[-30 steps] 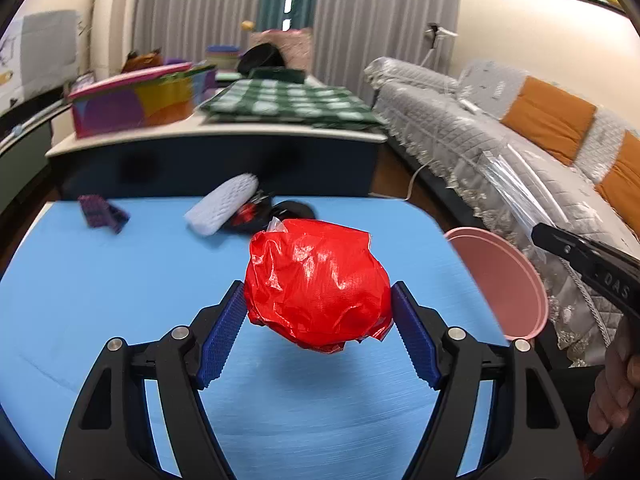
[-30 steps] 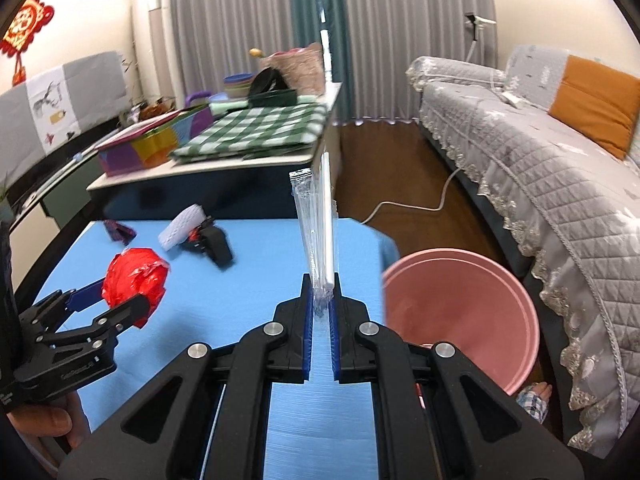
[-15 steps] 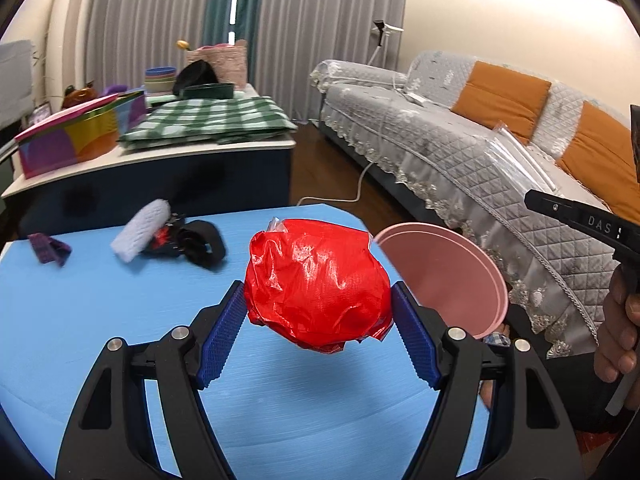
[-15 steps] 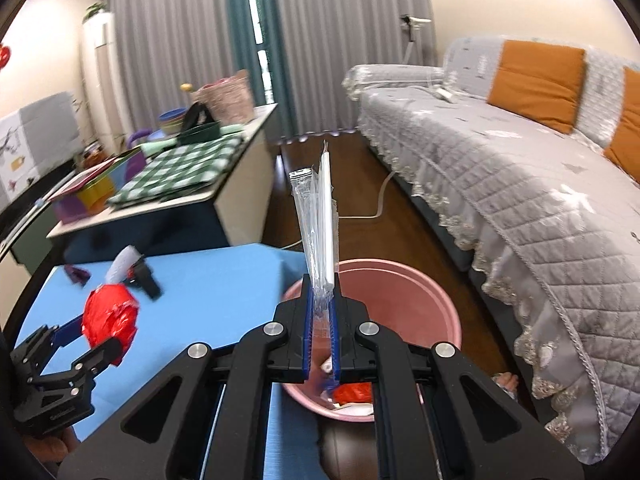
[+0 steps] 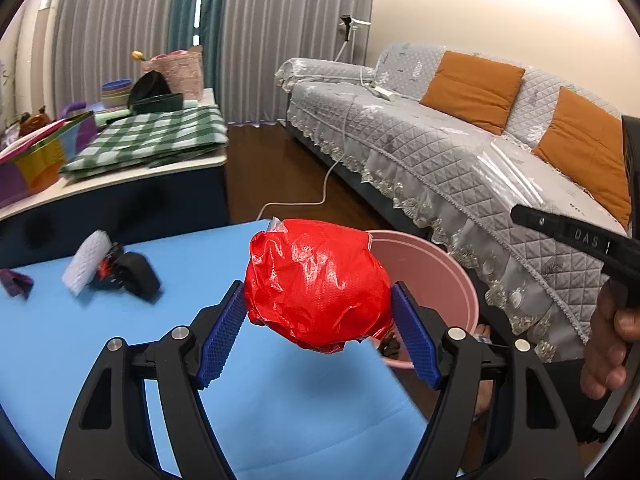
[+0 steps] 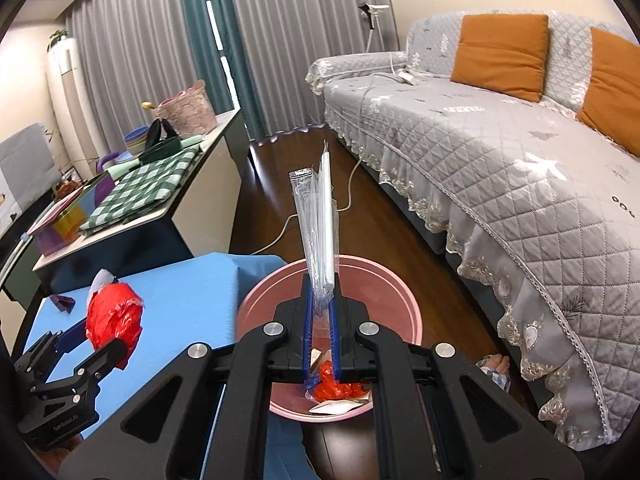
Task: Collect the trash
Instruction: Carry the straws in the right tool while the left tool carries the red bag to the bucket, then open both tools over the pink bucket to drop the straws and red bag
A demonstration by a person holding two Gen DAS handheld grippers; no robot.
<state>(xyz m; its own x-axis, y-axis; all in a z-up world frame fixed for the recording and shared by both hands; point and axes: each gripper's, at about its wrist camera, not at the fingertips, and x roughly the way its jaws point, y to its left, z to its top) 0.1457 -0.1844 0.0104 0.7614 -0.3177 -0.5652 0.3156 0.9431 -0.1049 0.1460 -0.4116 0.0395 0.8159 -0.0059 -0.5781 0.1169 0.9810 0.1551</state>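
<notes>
My left gripper (image 5: 318, 334) is shut on a crumpled red plastic bag (image 5: 316, 286), held above the blue table (image 5: 80, 344) near its right edge; the same red plastic bag (image 6: 114, 320) shows at the left of the right wrist view. My right gripper (image 6: 321, 320) is shut on a clear plastic wrapper (image 6: 316, 224) with a white strip in it, which stands upright over the pink bin (image 6: 396, 292). The pink bin (image 5: 432, 276) stands on the floor beside the table. Red and white scraps (image 6: 336, 390) lie on its bottom.
A white foam net, a black object (image 5: 134, 274) and a purple scrap (image 5: 16, 282) lie at the table's far left. Behind stands a counter (image 5: 120, 172) with a checked cloth and bowls. A grey sofa (image 5: 460, 148) with orange cushions runs along the right. A white cable (image 5: 320, 188) crosses the floor.
Both grippers have swung right, from over the table toward the pink bin. The wrapper now hangs above the bin's opening, and the red bag has come close to the table's right edge.
</notes>
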